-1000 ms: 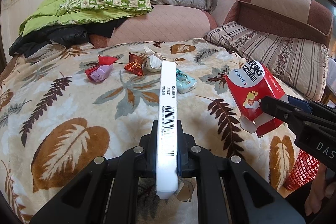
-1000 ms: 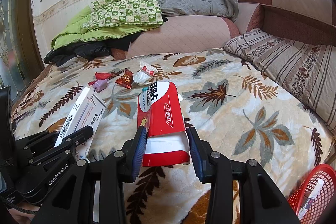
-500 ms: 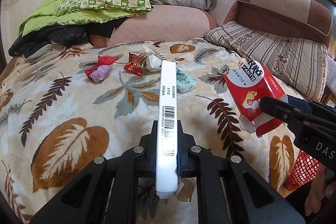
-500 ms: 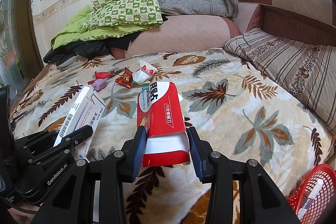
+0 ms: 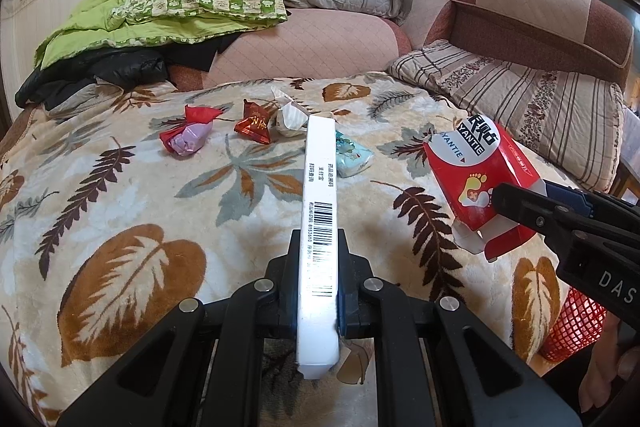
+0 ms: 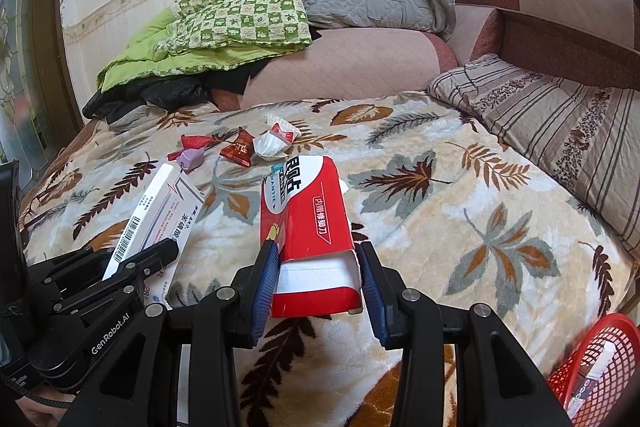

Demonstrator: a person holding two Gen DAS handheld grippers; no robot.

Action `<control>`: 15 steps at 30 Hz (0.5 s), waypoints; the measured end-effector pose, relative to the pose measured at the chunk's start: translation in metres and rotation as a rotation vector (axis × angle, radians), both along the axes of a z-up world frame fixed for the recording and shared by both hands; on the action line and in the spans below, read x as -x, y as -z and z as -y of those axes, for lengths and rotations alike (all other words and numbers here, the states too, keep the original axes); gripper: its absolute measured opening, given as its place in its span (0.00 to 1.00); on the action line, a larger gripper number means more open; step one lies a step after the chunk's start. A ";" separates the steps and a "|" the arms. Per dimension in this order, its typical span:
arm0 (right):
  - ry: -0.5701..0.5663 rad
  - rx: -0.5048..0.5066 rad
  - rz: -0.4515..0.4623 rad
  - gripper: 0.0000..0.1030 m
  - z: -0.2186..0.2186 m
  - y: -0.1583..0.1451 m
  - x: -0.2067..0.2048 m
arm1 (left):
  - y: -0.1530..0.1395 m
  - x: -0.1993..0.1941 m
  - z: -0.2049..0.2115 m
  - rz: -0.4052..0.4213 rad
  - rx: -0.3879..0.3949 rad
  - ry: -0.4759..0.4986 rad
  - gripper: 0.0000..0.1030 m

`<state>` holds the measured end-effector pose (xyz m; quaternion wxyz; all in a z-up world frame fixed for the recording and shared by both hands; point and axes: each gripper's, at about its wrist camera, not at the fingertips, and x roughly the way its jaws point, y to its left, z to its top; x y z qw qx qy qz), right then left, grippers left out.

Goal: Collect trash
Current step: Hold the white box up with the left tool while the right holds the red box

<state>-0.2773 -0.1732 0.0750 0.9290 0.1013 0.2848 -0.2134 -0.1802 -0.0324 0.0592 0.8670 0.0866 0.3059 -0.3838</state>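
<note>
Held: left gripper (image 5: 318,291) clamps white box (image 5: 319,195); right gripper (image 6: 318,283) clamps red box (image 6: 308,223) | Basket (image 6: 600,367): partly filled | Left: wrappers (image 5: 256,125) on blanket (image 5: 120,219)

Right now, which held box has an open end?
The red box in the right claw: its near flap gapes. The white box looks closed.

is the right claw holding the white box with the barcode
No, the right claw grips the red carton; the white barcoded box sits in the left claw.
</note>
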 end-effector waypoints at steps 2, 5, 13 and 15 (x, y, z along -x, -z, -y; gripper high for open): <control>0.000 0.000 0.000 0.43 0.000 0.000 0.000 | 0.000 0.000 0.000 -0.001 0.000 0.001 0.12; 0.000 0.000 0.000 0.43 0.000 0.000 0.000 | 0.000 0.000 0.000 -0.001 0.000 0.001 0.12; 0.007 -0.007 0.003 0.43 0.005 0.003 0.003 | 0.000 0.001 0.001 -0.003 0.002 0.003 0.12; 0.009 -0.008 0.003 0.43 0.006 0.003 0.003 | 0.000 0.003 0.001 -0.006 0.009 0.009 0.12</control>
